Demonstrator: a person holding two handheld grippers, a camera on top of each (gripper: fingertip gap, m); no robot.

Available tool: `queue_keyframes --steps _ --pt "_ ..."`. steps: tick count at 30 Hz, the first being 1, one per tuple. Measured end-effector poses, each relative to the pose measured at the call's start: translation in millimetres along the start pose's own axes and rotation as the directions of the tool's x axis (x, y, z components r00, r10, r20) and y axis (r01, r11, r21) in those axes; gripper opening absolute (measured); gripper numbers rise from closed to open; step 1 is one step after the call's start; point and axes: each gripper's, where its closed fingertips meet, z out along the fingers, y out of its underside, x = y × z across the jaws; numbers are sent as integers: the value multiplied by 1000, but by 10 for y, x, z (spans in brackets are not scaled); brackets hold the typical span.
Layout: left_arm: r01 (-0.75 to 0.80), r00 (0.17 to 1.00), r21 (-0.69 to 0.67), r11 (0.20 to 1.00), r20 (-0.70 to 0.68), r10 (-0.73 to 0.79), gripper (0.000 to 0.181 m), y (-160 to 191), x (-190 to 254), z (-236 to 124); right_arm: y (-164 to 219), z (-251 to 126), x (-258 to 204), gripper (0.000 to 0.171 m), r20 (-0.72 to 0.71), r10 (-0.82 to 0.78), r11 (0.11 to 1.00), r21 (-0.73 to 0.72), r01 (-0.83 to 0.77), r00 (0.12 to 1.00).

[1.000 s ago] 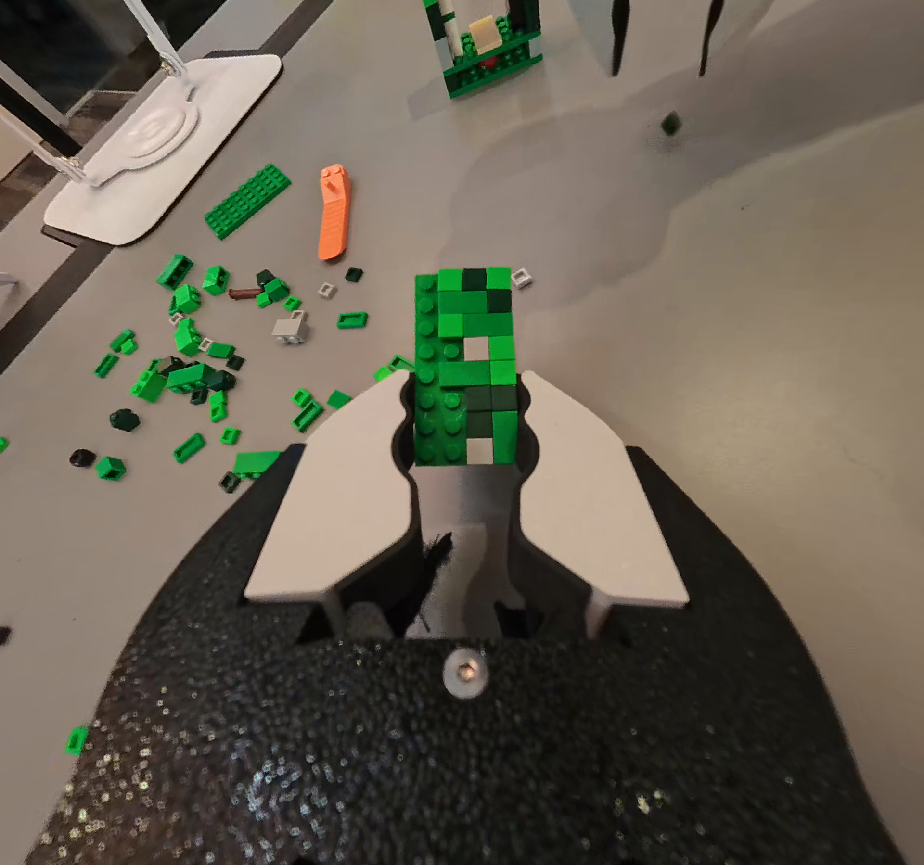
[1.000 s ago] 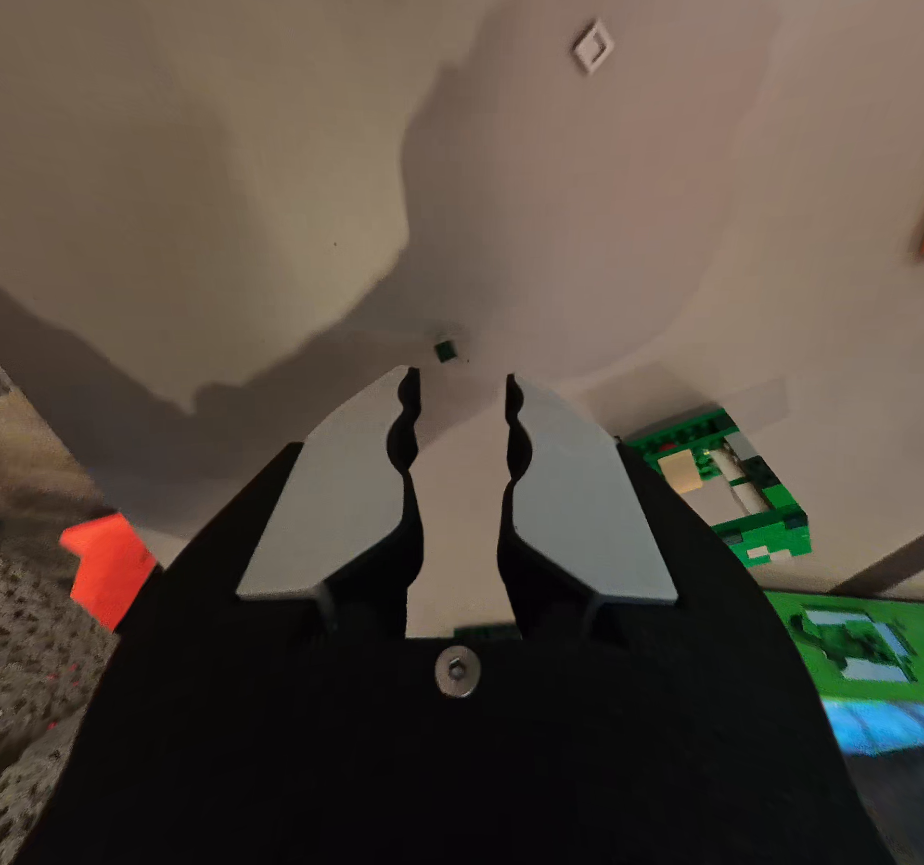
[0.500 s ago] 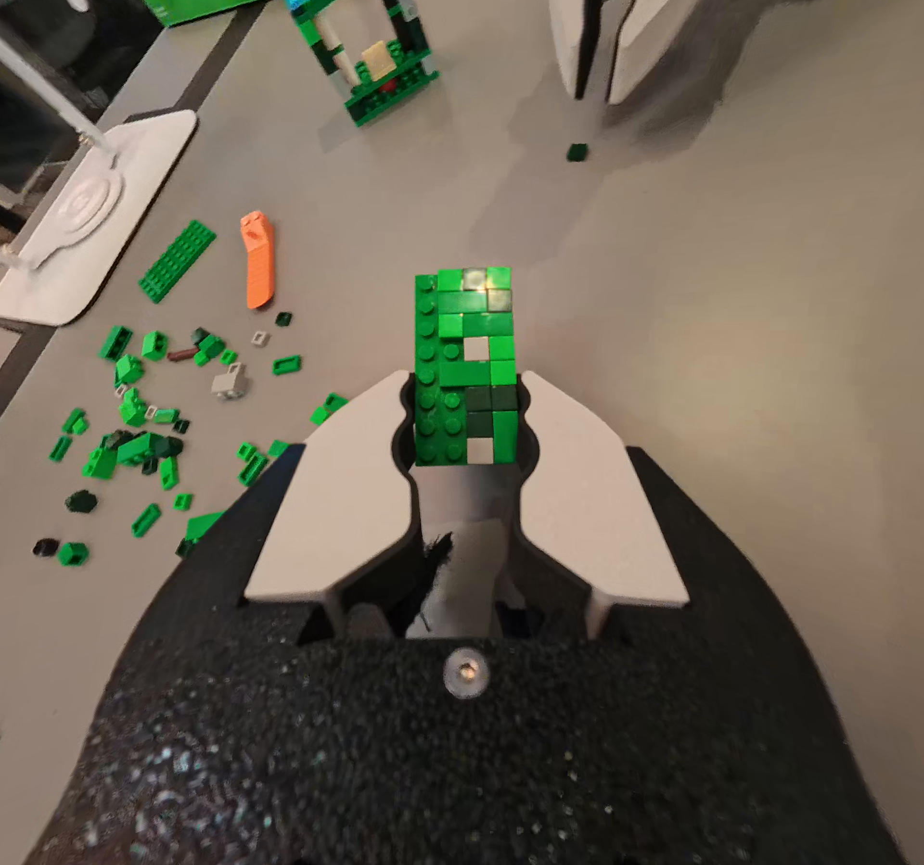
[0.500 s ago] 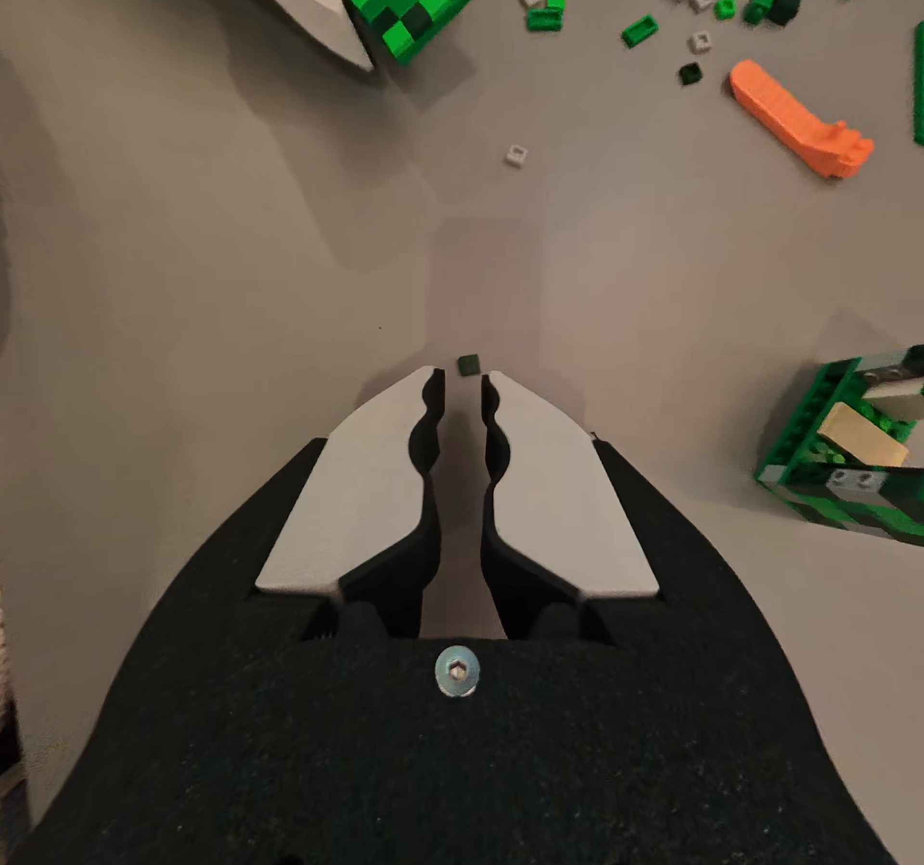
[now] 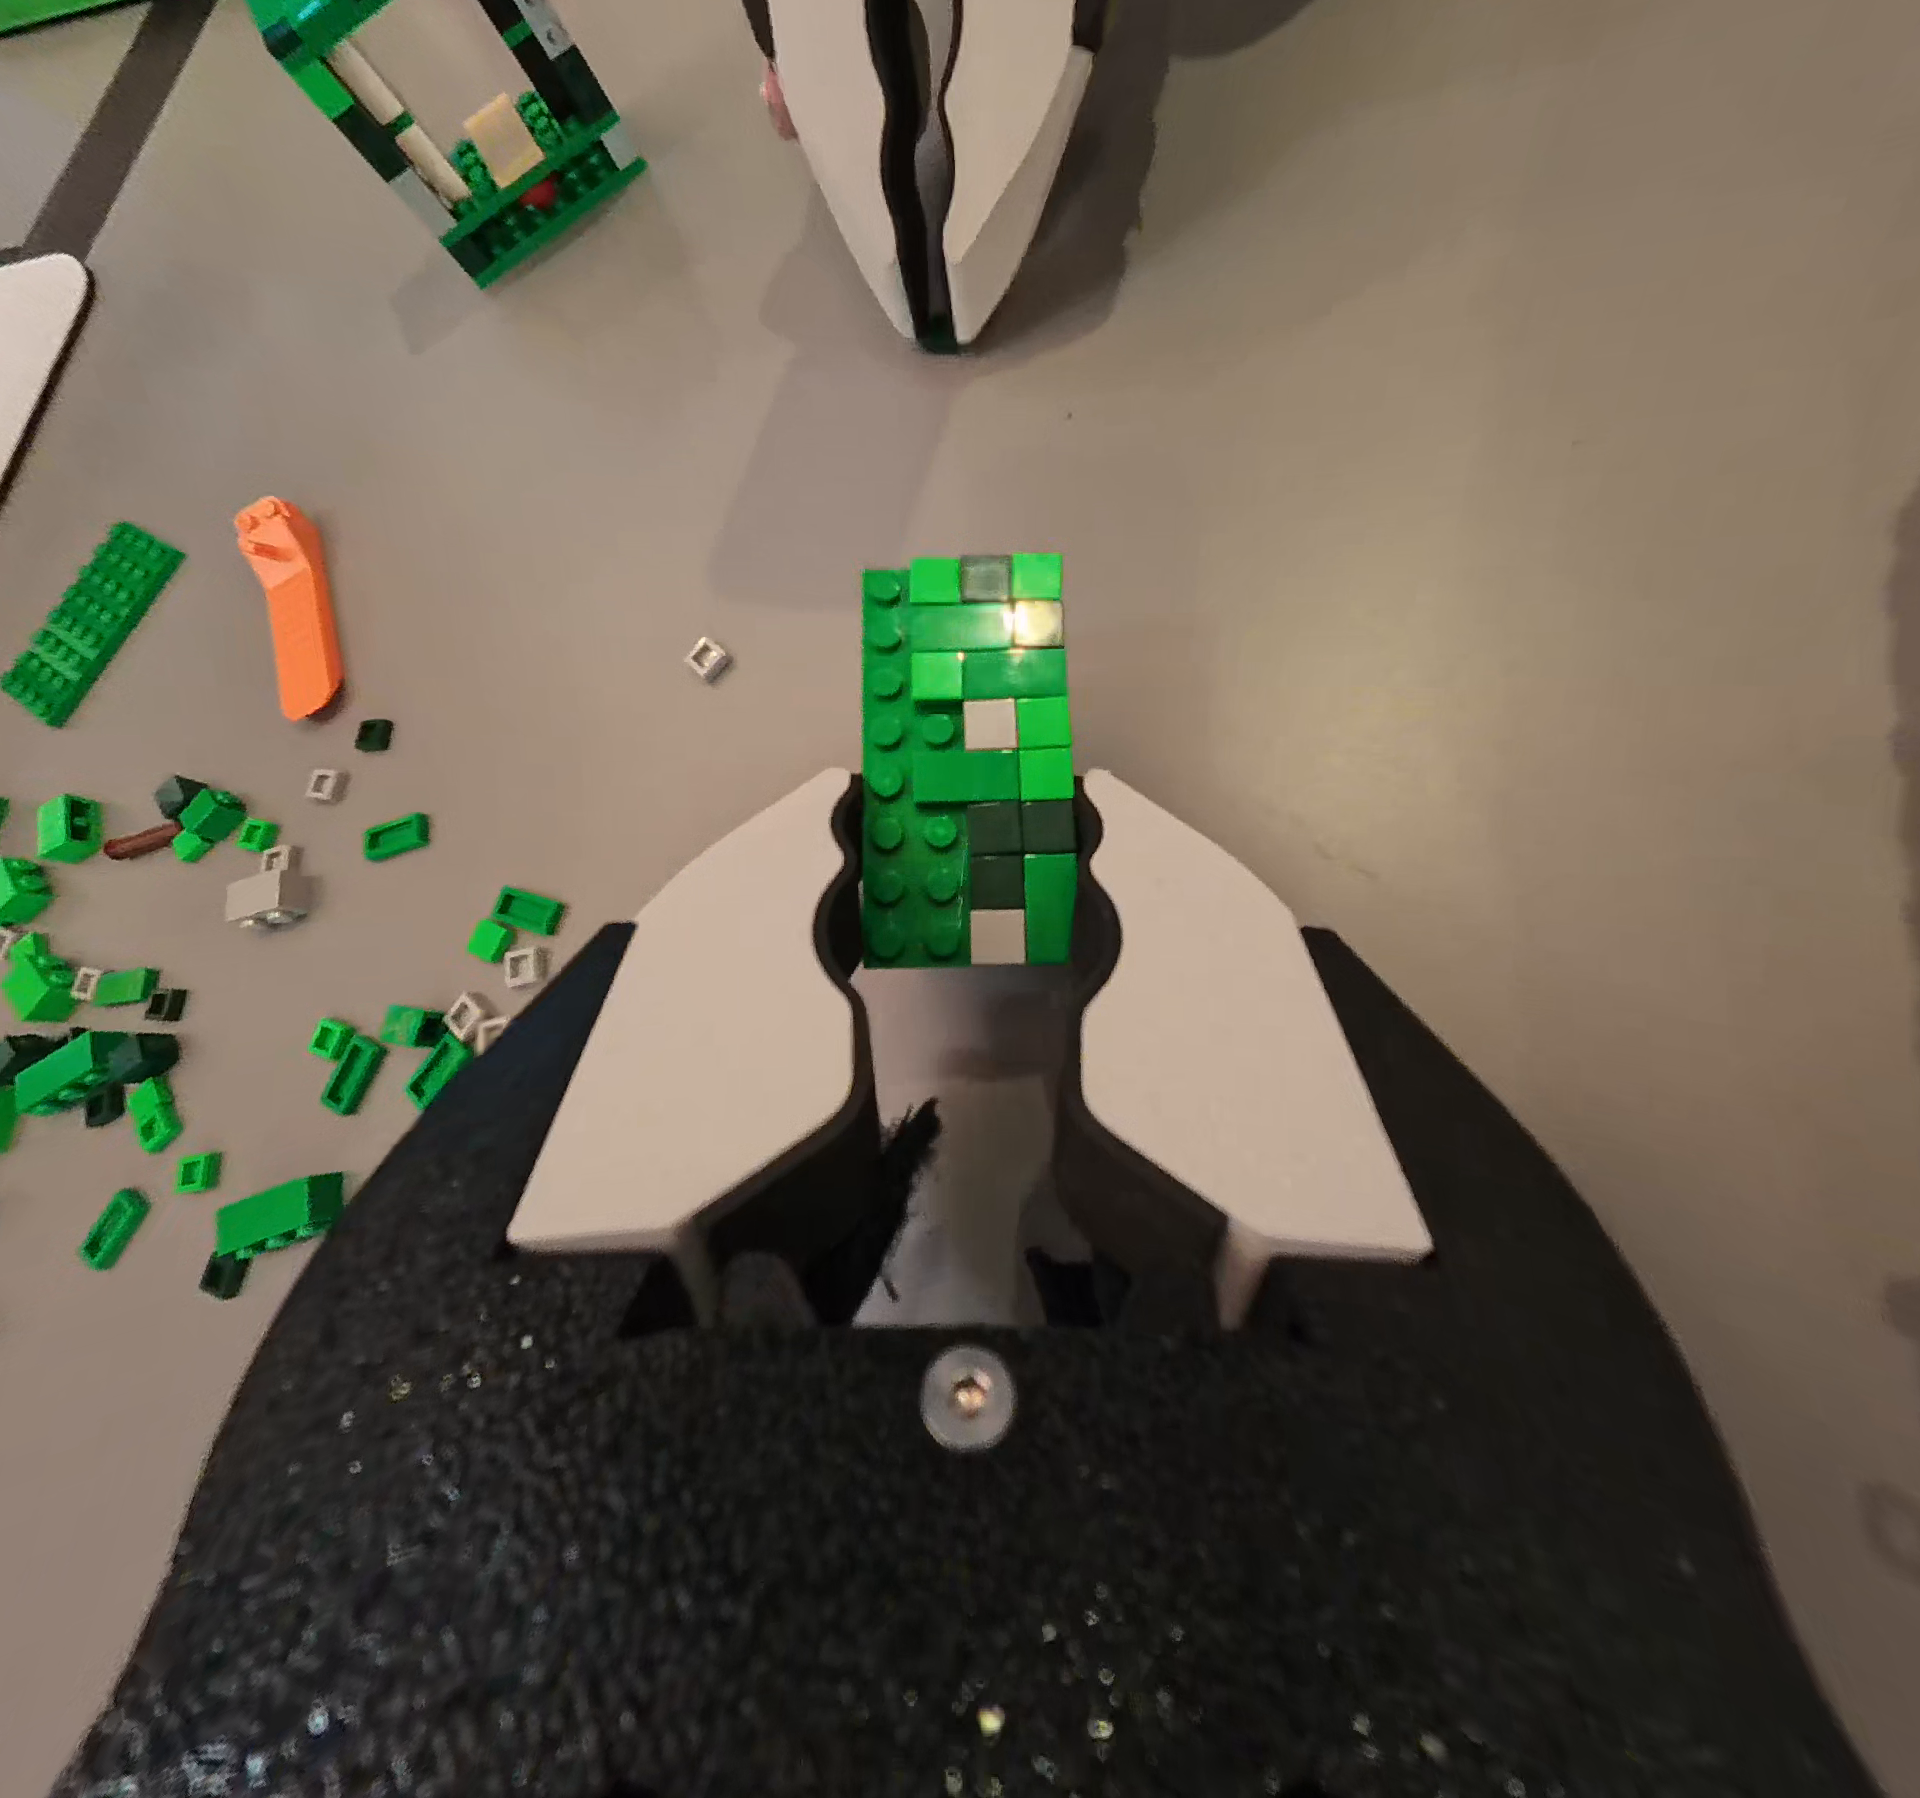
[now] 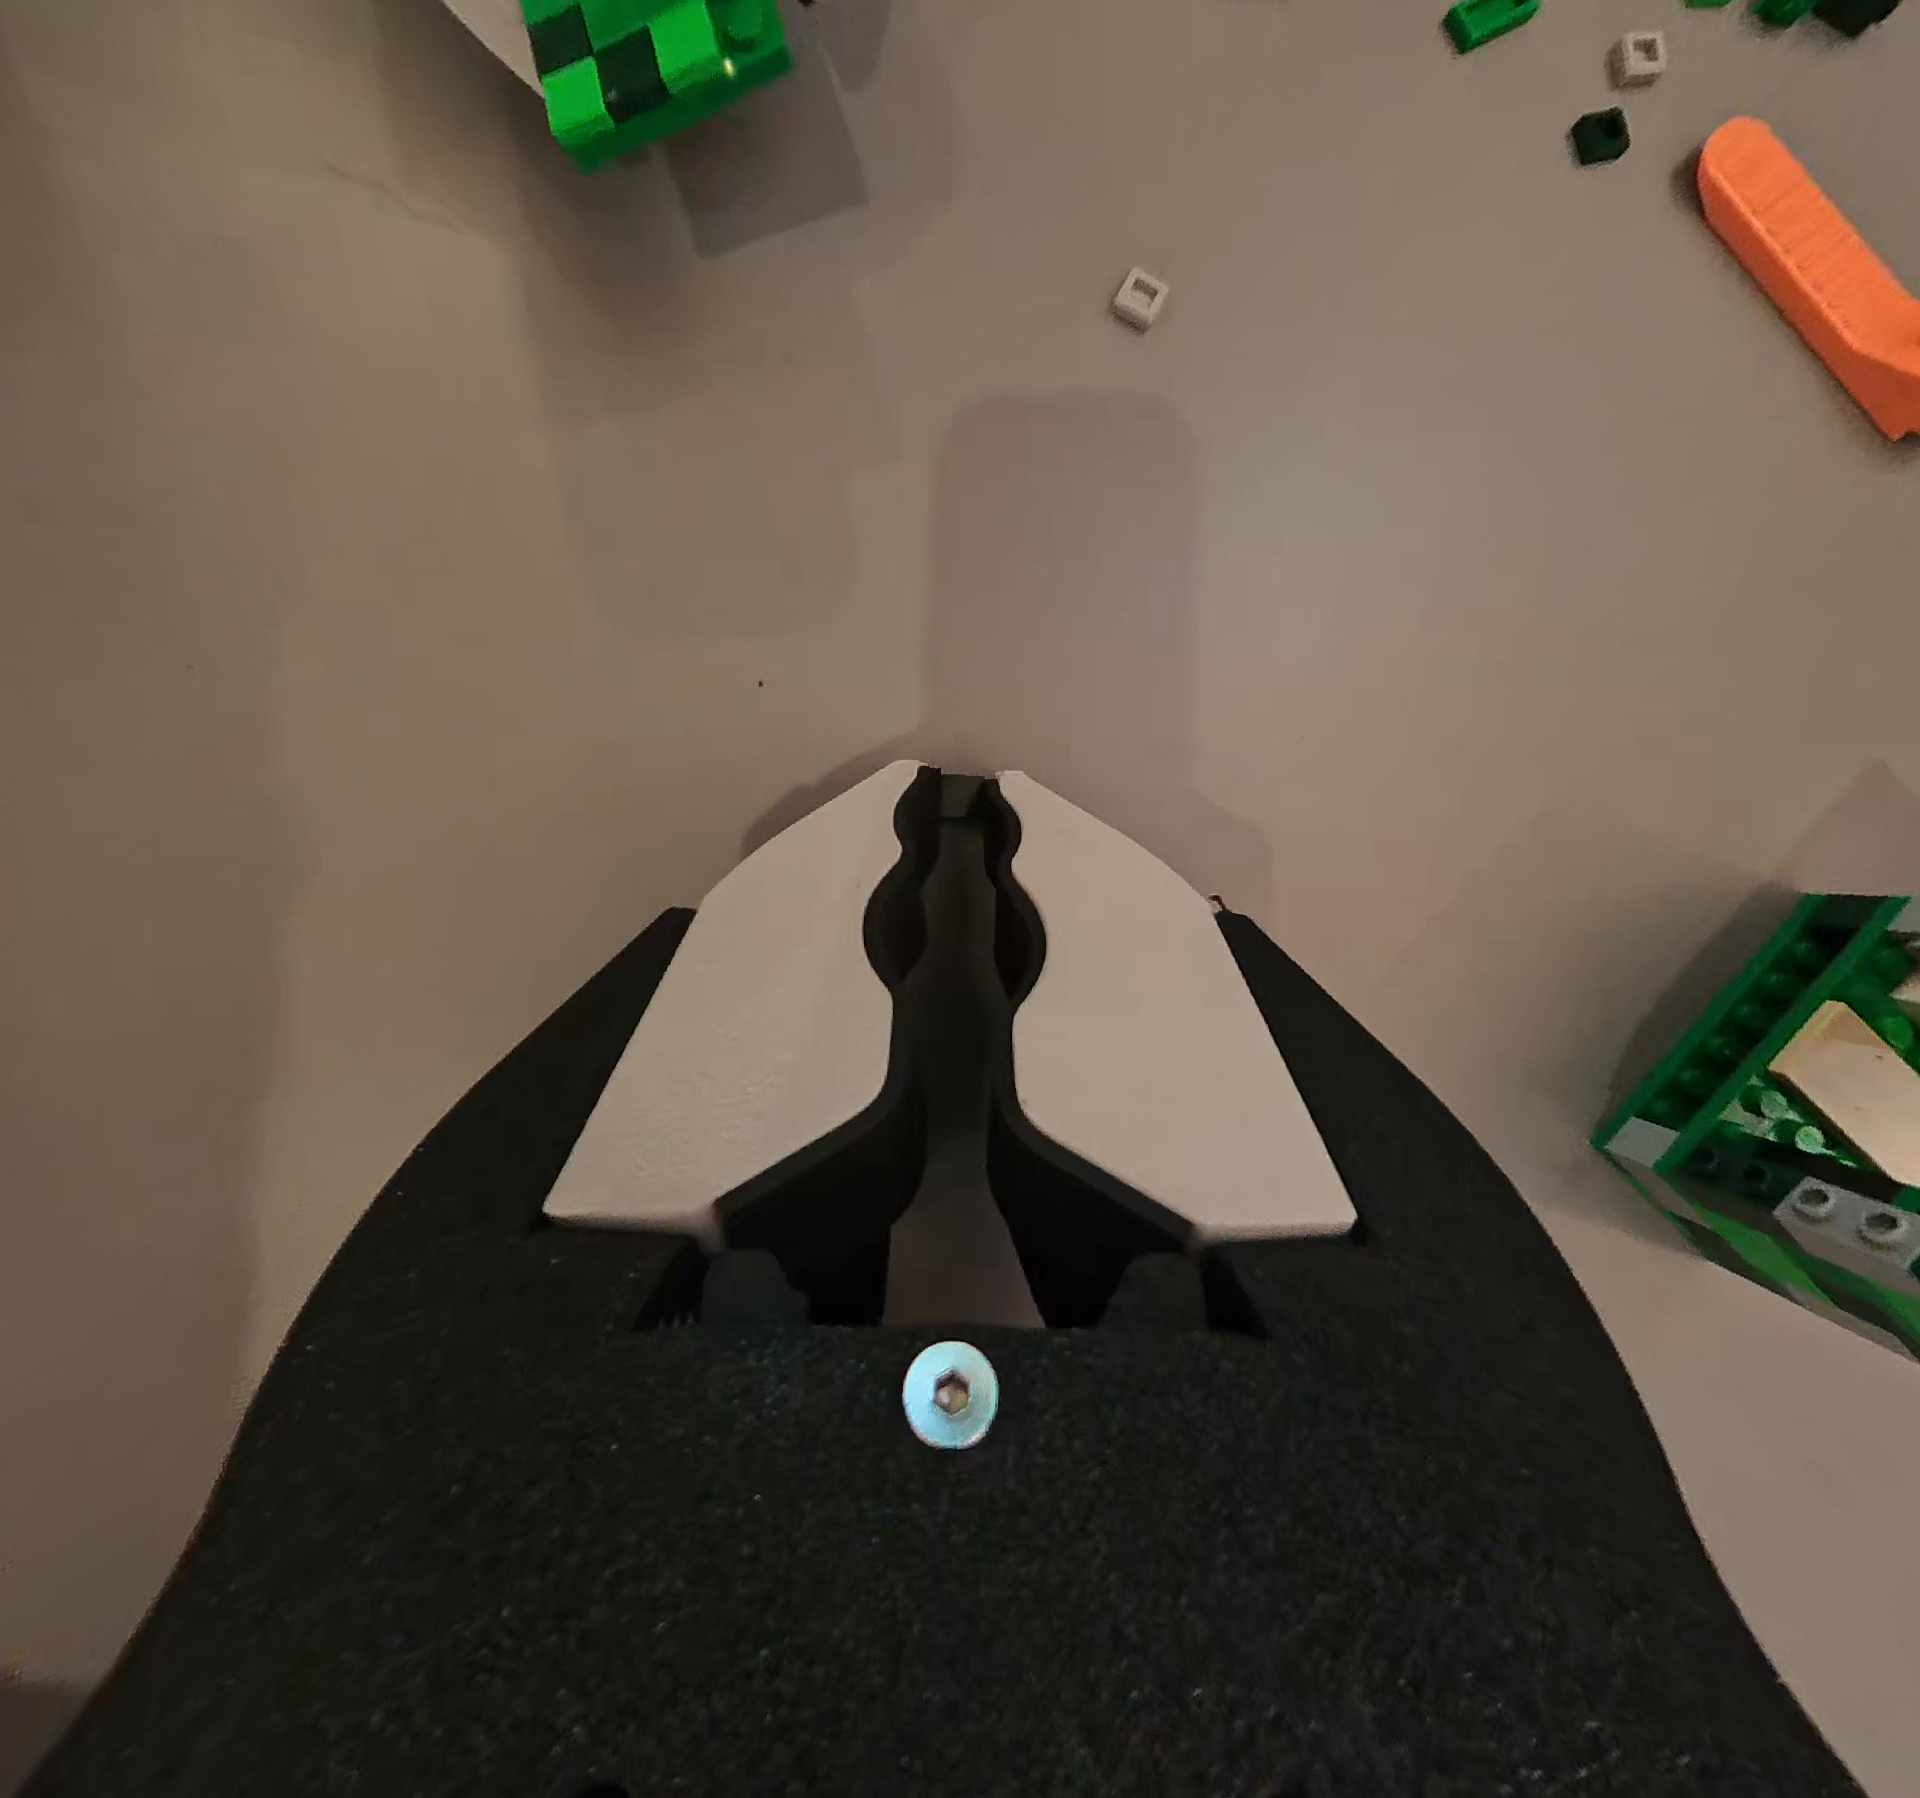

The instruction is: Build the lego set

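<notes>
Right gripper [image 6: 958, 784] jaws pinched on tiny dark-green square tile [image 6: 958, 796] at grey tabletop [image 6: 520, 605]. Left gripper [image 5: 971, 818] clamps mottled green studded brick panel [image 5: 966, 761]. Pickup step; next probably lift tile, align over panel.

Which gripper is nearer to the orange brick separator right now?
Left. The left gripper, shut on the green brick assembly, sits beside the orange brick separator. The right gripper, pinching a small dark piece, is farther away.
</notes>
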Motion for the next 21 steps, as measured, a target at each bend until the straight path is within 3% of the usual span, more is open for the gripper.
queue_keyframes --steps 6,9,15,21 --pt "36 996 -56 998 -81 -40 37 64 139 69 -720 -67 -199 7 17 -50 977 210 45 999" --pt "28 996 -61 998 -80 -33 37 71 150 85 -985 71 -424 7 42 -127 967 226 115 991" --pt "2 998 -59 998 -66 -6 36 58 156 87 -1068 345 -584 7 64 -190 972 150 179 980" --pt "-7 998 -58 998 -63 3 36 55 156 87 -1065 362 -539 7 40 -199 972 134 192 979"
